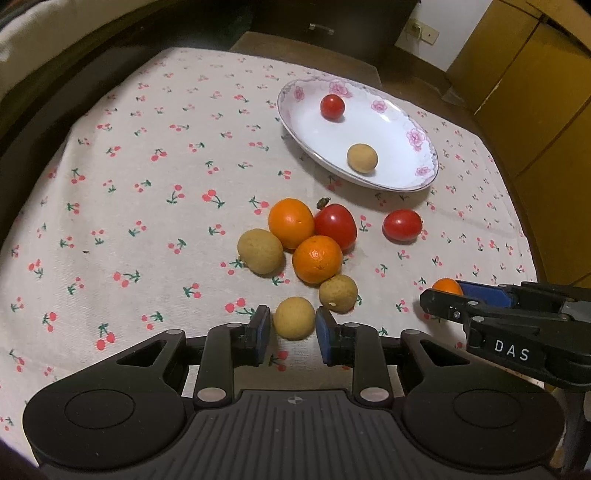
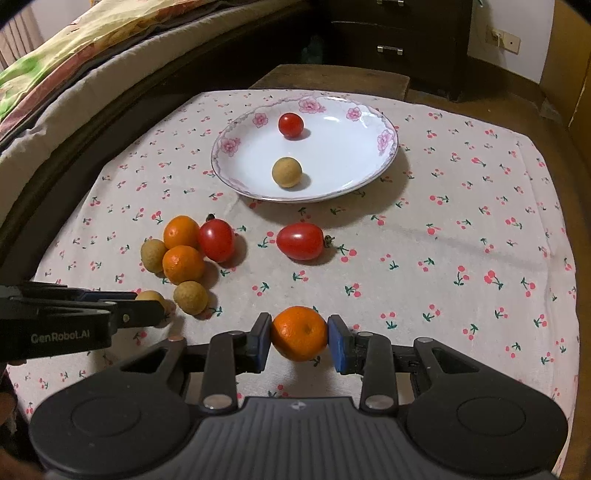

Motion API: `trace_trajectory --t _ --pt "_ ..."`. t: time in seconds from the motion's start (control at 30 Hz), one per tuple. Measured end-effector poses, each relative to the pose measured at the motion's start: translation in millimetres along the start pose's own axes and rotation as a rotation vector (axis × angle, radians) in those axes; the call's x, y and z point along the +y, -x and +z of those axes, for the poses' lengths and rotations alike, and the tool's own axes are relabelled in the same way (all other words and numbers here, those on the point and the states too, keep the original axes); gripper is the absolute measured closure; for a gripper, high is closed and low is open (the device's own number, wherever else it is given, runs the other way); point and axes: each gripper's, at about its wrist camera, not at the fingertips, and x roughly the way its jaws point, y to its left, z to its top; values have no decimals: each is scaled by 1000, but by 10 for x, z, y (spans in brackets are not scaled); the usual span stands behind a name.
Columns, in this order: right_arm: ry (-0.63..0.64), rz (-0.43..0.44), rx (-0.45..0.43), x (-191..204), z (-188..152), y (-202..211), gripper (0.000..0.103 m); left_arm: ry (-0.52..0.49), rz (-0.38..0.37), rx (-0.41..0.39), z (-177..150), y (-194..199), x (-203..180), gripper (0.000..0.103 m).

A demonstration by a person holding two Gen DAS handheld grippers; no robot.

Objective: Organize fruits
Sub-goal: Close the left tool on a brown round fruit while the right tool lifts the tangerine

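My left gripper (image 1: 293,328) brackets a tan longan (image 1: 293,317) that rests on the cherry-print cloth; a thin gap shows at each pad, so the jaws stand open around it. In the right wrist view the same longan (image 2: 149,295) peeks out behind the left gripper's fingers (image 2: 140,312). My right gripper (image 2: 300,338) is shut on a small orange (image 2: 299,334), lifted just above the cloth; from the left wrist view that orange (image 1: 447,286) shows at the right gripper's tip. The flowered white plate (image 2: 369,110) holds a cherry tomato (image 2: 291,124) and a longan (image 2: 287,171).
A cluster lies left of centre: two oranges (image 2: 181,232) (image 2: 183,264), a tomato (image 2: 217,239) and two longans (image 2: 153,254) (image 2: 191,297). A lone tomato (image 2: 300,240) sits below the plate. A bed runs along the left and a dark drawer unit (image 2: 391,33) stands behind the table.
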Motion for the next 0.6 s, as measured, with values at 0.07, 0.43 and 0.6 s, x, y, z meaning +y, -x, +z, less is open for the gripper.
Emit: trace_trajectory --t 0.07,0.43,0.6 --pt "4 0 11 5 -17 -20 69 0 4 7 2 -20 -4 63" --pt "-4 14 35 -10 -46 -75 69 14 27 -8 60 -75 -27 49" --pt "-13 9 35 -17 -38 -95 69 1 41 -12 59 -76 -49 52"
